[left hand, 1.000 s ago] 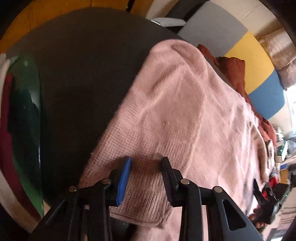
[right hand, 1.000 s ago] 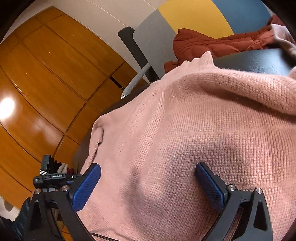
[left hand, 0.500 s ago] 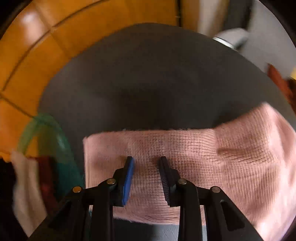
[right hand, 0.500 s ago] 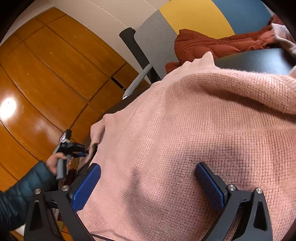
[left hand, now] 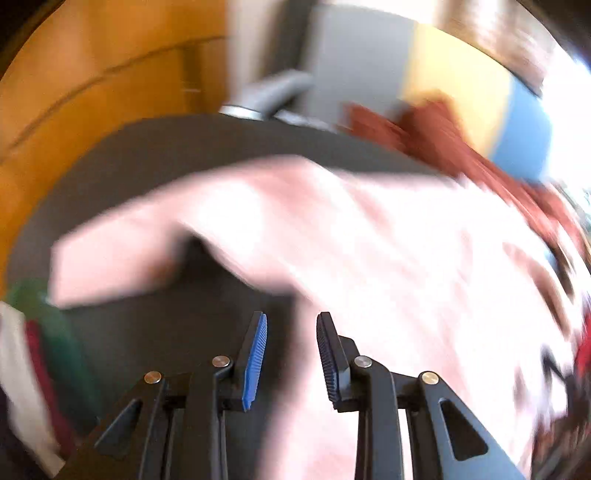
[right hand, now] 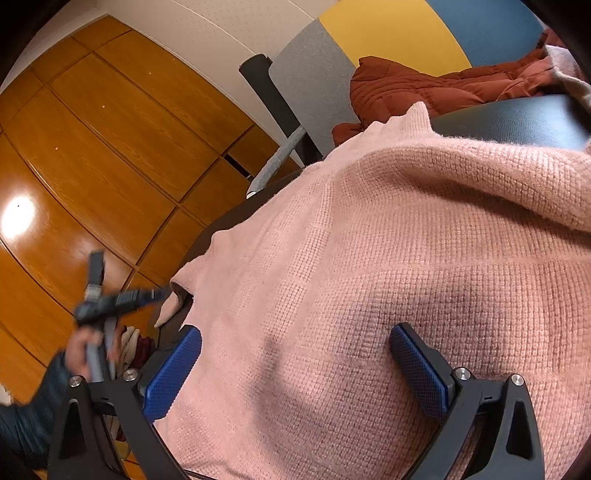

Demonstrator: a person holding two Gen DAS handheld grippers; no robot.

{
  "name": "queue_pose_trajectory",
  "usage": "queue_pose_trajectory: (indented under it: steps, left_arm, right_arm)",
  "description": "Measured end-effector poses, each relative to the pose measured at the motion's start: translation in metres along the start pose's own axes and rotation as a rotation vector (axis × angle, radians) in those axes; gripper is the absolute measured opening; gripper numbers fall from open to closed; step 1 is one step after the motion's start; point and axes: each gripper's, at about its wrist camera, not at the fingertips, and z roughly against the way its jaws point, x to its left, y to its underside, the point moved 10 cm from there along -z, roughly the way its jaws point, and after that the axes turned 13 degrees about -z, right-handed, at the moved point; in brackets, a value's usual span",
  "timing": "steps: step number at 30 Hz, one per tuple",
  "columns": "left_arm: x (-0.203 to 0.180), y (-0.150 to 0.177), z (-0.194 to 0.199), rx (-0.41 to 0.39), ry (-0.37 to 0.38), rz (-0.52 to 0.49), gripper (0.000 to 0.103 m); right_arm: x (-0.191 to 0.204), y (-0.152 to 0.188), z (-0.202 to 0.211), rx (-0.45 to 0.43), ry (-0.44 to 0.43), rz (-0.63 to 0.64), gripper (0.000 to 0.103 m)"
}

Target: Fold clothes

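A pink knit sweater (right hand: 369,277) lies spread over the dark round table (left hand: 166,147). In the blurred left wrist view the sweater (left hand: 369,240) has one sleeve (left hand: 110,262) stretched out to the left. My left gripper (left hand: 291,350) is open a little and empty, above the table just short of the sweater's edge. My right gripper (right hand: 295,363) is wide open, its pads (right hand: 417,365) resting over the sweater's body, holding nothing. The left gripper (right hand: 110,299) shows blurred at the left of the right wrist view, near the sleeve end.
A rust-red quilted jacket (right hand: 424,88) lies at the table's far edge, against grey, yellow and blue panels (right hand: 388,33). A green basket (left hand: 55,332) with white and red clothes stands at the left. Wooden wall panels (right hand: 92,147) stand behind the table.
My left gripper has let go of the sleeve cuff it pinched, after stretching the sleeve out to the left, and has pulled back. My right gripper has stayed still and open.
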Motion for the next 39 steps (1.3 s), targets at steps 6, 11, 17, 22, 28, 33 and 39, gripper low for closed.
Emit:
queue_pose_trajectory:
  steps: [6,11,17,22,28,33,39]
  left_arm:
    - [-0.057,0.079,0.001,0.017,0.03,-0.106,0.03]
    - [-0.04,0.067,-0.019,0.045,-0.013,-0.14,0.031]
    - [-0.04,0.045,-0.037,0.074,-0.068,-0.195,0.034]
    - [-0.069,0.047,-0.033,0.033,-0.047,-0.221,0.032]
    - [-0.06,0.085,-0.009,0.0,-0.043,-0.186,0.033]
    - [-0.059,0.084,-0.015,0.016,-0.066,-0.16,0.032]
    - [-0.099,0.039,-0.003,-0.087,0.004,-0.196,0.033]
  right_arm:
    - [-0.005,-0.005,-0.001,0.01,0.004,-0.004,0.103]
    - [0.0,-0.002,0.003,0.116,0.03,-0.099,0.103]
    - [0.01,0.004,0.068,0.157,-0.02,-0.173,0.103]
    - [-0.025,0.058,0.114,0.206,0.041,-0.198,0.103]
    - [-0.045,0.133,0.156,0.155,0.052,-0.192,0.103]
    - [-0.04,0.159,0.173,0.077,0.047,-0.177,0.103]
    - [-0.036,0.161,0.169,0.075,0.091,-0.137,0.103]
